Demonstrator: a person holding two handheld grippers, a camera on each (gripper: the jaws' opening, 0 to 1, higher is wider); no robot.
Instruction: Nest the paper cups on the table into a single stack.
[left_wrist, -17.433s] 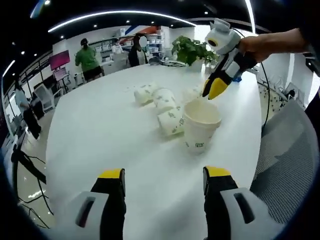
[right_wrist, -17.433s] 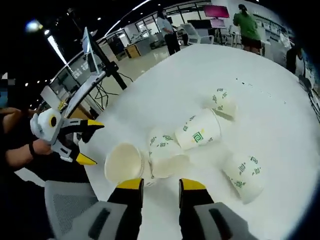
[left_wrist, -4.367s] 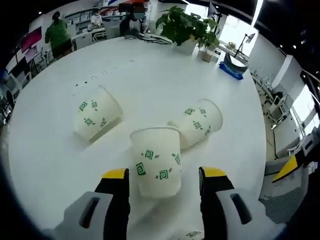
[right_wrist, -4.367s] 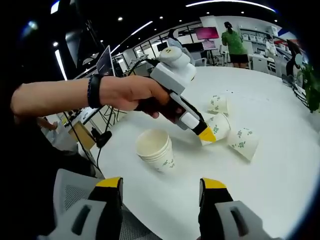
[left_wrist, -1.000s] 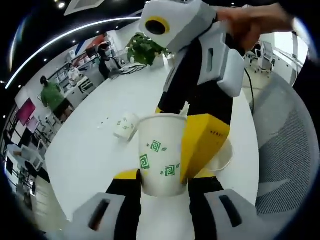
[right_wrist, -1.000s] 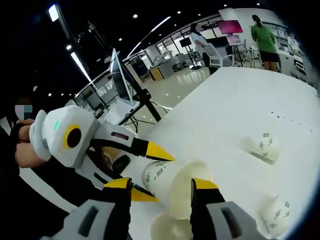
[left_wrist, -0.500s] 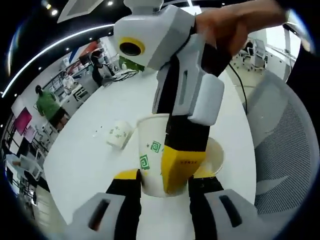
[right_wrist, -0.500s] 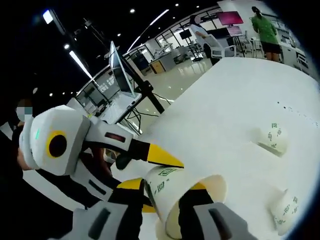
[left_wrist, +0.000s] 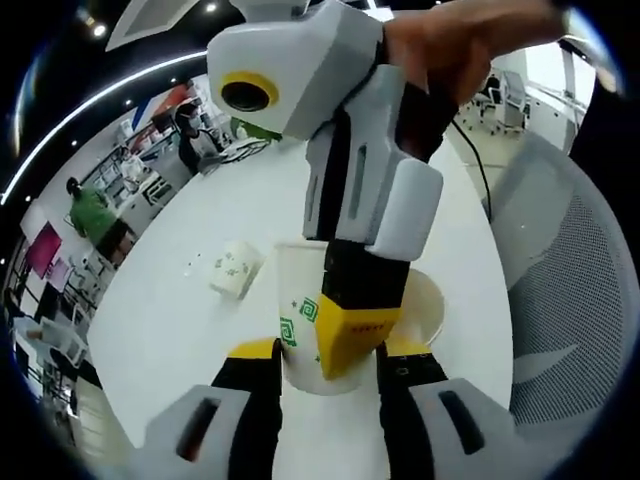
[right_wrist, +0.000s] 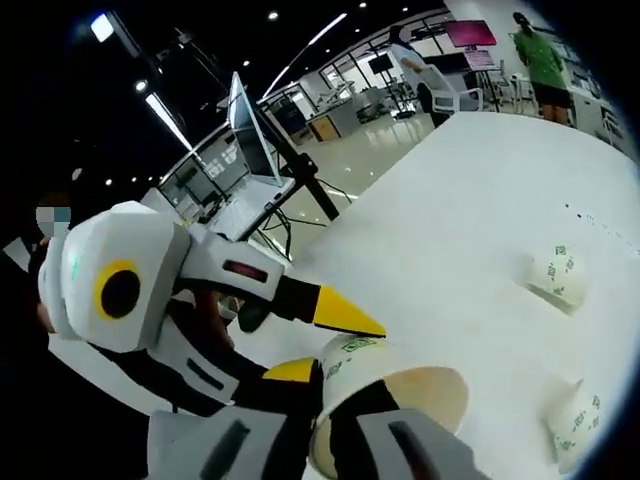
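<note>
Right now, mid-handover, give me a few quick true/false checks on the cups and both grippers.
1. The left gripper is shut on a white paper cup with green square marks. True.
2. The right gripper pinches that cup's wall, one yellow-tipped jaw inside its mouth. True.
3. Both grippers are open with nothing between them. False: both are shut on the held cup.
4. A loose printed cup lies on its side on the round white table. True.
5. The right gripper view shows four loose cups lying on the table. False: two, one farther off and one nearer.
</note>
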